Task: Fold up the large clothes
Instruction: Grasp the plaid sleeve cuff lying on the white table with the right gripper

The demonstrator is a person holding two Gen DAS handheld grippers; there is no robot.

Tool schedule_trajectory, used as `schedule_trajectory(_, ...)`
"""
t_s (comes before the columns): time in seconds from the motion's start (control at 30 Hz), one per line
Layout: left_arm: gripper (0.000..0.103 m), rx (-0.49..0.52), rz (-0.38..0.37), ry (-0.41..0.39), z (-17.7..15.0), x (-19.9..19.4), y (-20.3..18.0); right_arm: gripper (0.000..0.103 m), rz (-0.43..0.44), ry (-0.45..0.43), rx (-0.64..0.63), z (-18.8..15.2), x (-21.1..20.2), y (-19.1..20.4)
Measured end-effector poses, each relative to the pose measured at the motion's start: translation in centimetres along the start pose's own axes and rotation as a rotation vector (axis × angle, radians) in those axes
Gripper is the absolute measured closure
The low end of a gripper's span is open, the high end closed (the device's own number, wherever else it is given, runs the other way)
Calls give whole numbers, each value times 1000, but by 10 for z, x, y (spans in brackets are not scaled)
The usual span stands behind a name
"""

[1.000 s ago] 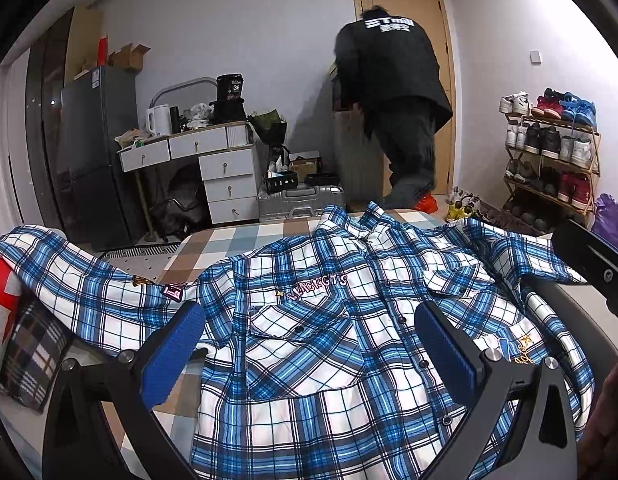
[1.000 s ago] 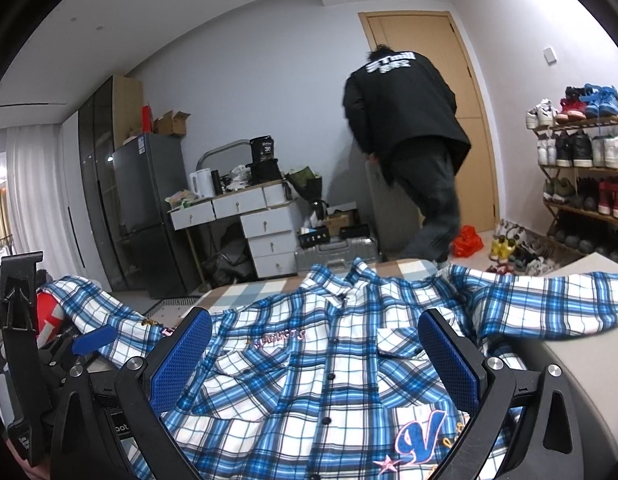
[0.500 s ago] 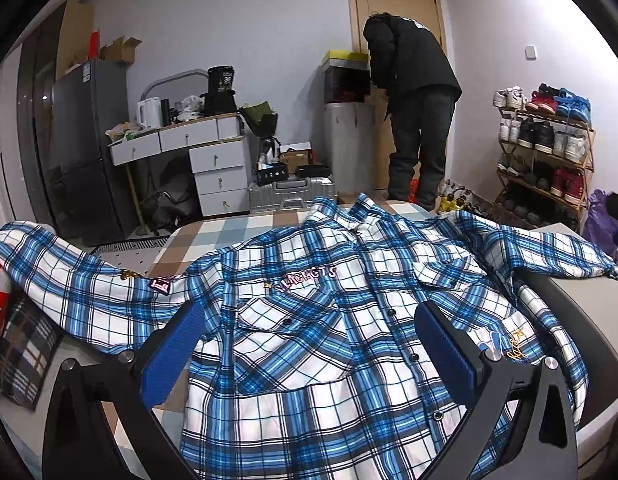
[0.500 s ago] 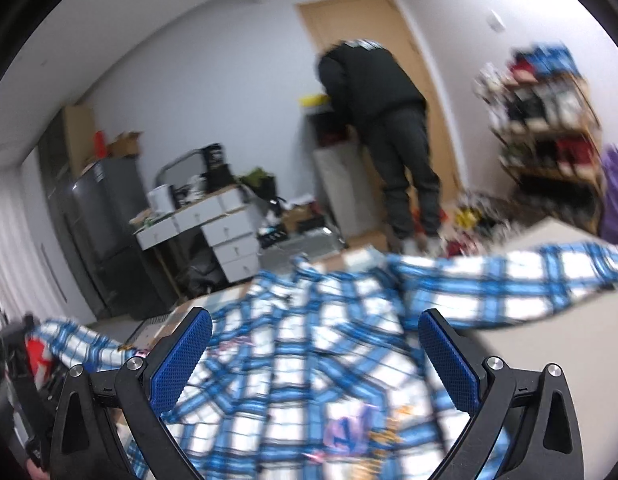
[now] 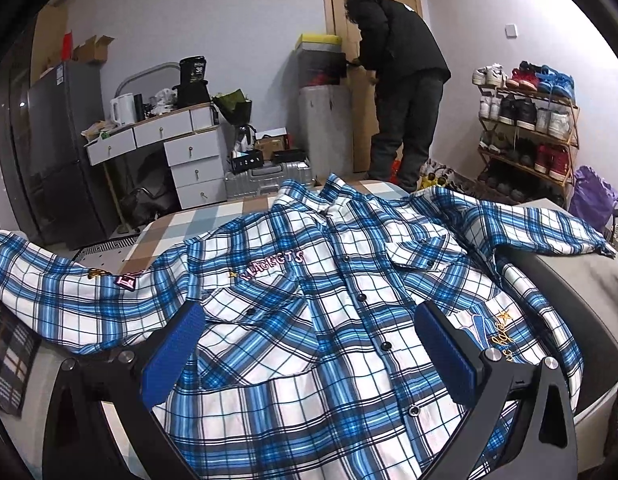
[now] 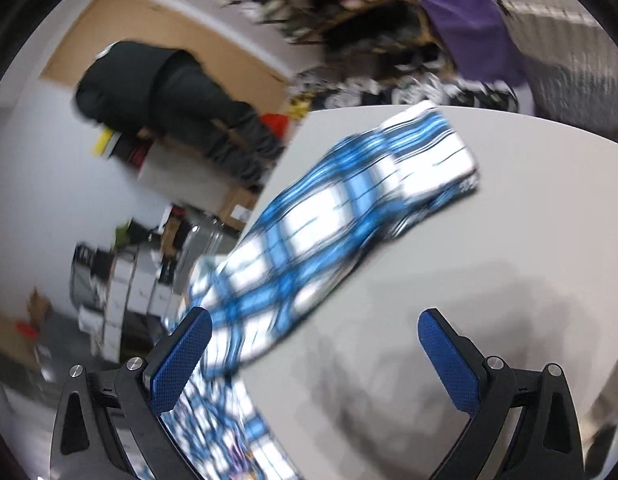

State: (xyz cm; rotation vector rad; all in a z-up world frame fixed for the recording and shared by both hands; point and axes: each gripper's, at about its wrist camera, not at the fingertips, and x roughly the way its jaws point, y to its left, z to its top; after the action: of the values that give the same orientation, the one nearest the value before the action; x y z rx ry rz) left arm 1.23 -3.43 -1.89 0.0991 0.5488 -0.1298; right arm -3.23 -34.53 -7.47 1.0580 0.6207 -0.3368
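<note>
A blue and white plaid shirt [image 5: 317, 320] lies spread face up on the bed, buttoned, both sleeves stretched out sideways. My left gripper [image 5: 309, 344] hangs open above its lower front, nothing between the blue pads. In the right wrist view the picture is tilted and blurred: the shirt's right sleeve [image 6: 329, 232] runs across the pale bed surface [image 6: 489, 280] to its cuff [image 6: 437, 156]. My right gripper [image 6: 313, 348] stands open above that sleeve, its left pad [image 6: 181, 356] over the plaid cloth, holding nothing.
A person in black [image 5: 405, 92] stands bent at the door behind the bed. A shoe rack [image 5: 529, 132] and purple bag [image 5: 593, 196] are at the right, white drawers [image 5: 189, 152], a suitcase [image 5: 265, 180] and a fridge [image 5: 65, 152] at the left. A checked pillow [image 5: 9, 360] lies at the bed's left edge.
My right gripper has swung sharply right and rolled, from facing the shirt front to looking along the right sleeve. The left gripper shifted slightly. The person has straightened and stepped right towards the door.
</note>
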Motion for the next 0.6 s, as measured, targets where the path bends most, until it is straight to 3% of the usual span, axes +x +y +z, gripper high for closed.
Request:
schedule_trajectory(0.13, 1, 22, 11, 8, -1, 2, -4, 0, -85, 10, 69, 34, 18, -19)
schedule_trajectory(0.17, 1, 28, 14, 12, -1, 4, -5, 1, -142, 6, 75, 40, 23, -21)
schedule_trajectory(0.37, 1, 43, 18, 35, -1, 8, -5, 9, -252, -9, 5, 56, 38, -10)
schedule_trajectory(0.43, 1, 47, 17, 39, -1, 8, -5, 19, -315, -26, -46, 56, 43, -2)
schedule_trajectory(0.5, 1, 54, 21, 40, -2, 9, -6, 55, -411, -48, -121, 54, 46, 8)
schedule_trajectory(0.57, 1, 57, 16, 43, -1, 9, -7, 73, -517, -74, -204, 53, 54, 15)
schedule_trajectory(0.6, 1, 59, 16, 42, -1, 8, -8, 85, -519, -83, -221, 53, 56, 16)
